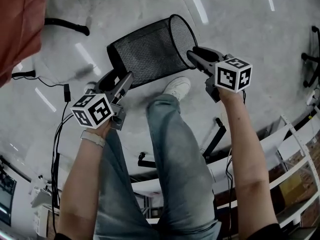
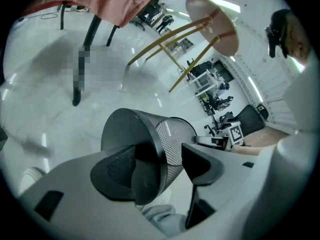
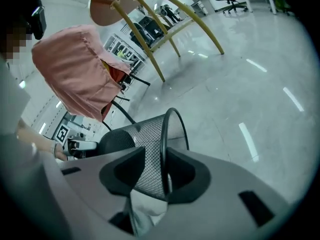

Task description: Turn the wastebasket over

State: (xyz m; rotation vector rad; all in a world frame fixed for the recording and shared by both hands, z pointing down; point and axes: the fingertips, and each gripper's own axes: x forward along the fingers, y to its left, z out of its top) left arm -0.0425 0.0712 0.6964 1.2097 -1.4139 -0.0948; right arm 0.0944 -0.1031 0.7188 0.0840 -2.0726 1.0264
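A black mesh wastebasket (image 1: 150, 51) hangs on its side above the floor, its open rim toward the right and its solid base toward the left. My right gripper (image 1: 197, 56) is shut on the rim, with the mesh wall pinched between its jaws (image 3: 162, 171). My left gripper (image 1: 120, 79) stands wide around the base corner. One jaw lies against the flat bottom and the other against the mesh side (image 2: 160, 166). The wastebasket (image 2: 170, 134) fills the middle of the left gripper view, and the wastebasket (image 3: 145, 144) shows in the right gripper view too.
The person's jeans leg and white shoe (image 1: 177, 88) are right under the basket. A pink cloth (image 1: 20, 24) hangs at the upper left, above a black chair base (image 1: 65, 25). Cables (image 1: 60, 129) trail on the floor at left. Shelving (image 1: 295, 154) stands at right. Wooden furniture legs (image 3: 150, 29) stand farther off.
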